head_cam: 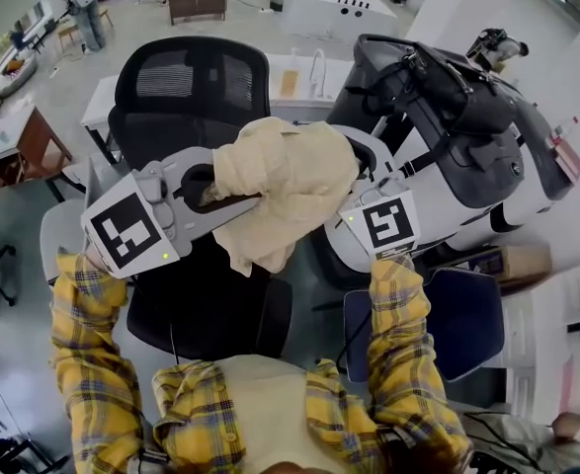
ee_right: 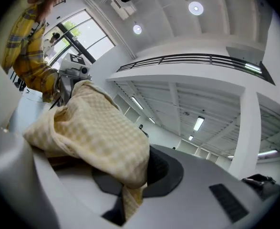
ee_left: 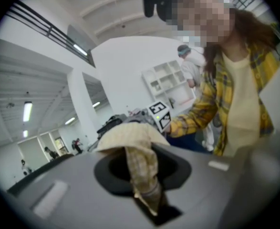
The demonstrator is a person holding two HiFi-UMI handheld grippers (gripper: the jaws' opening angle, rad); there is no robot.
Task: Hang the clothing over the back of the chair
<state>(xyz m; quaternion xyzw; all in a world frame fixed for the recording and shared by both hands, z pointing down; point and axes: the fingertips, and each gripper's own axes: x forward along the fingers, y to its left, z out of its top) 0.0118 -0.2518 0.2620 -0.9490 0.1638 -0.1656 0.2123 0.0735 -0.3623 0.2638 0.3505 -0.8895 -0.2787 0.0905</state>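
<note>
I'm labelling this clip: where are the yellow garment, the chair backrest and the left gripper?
yellow garment (head_cam: pixel 291 178): head view, middle of the bunched cloth.
chair backrest (head_cam: pixel 193 79): head view, its mesh panel.
left gripper (head_cam: pixel 216 197): head view, between its fingertips, pinching the cloth.

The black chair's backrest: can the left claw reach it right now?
Probably yes: the left claw, shut on the yellow garment, hangs close to the mesh backrest, and nothing seems to stand between them.

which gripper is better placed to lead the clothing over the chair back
Probably left. Both hold the clothing, but the left gripper sits just in front of the chair back, while the right gripper is off to the side by the bag.
</note>
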